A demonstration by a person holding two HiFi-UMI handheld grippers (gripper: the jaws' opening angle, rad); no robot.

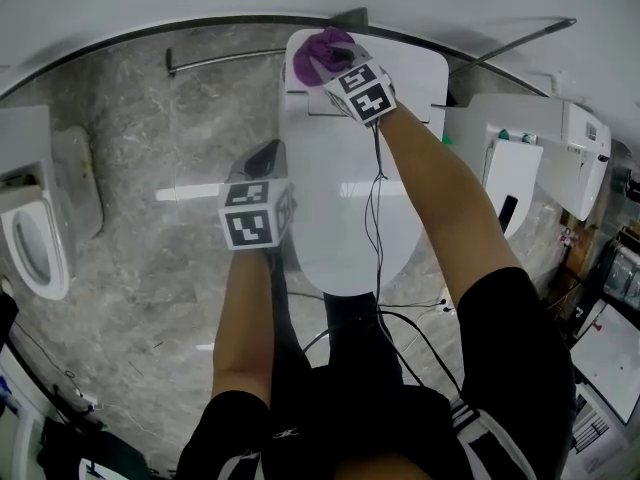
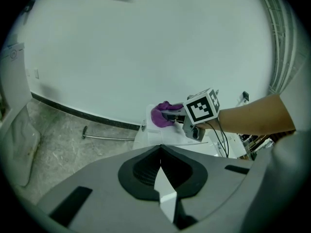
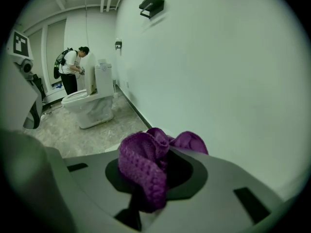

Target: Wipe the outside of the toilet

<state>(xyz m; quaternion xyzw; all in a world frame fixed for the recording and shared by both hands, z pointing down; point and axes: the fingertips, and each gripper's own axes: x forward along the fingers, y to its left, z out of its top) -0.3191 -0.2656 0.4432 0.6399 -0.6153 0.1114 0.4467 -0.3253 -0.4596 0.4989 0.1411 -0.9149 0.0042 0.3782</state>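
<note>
Showing glossy white toilet, lid down, long axis running from tank to front; right gripper pinches bunched purple cloth atop tank; left gripper closed, empty.

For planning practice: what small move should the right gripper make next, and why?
Probably sweep the right gripper rightward along the tank lid: it is shut on the purple cloth at the lid's left end, with most of the lid beyond.

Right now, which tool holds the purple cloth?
The right tool, gripping the purple cloth over the toilet tank; the left tool is shut, empty.
</note>
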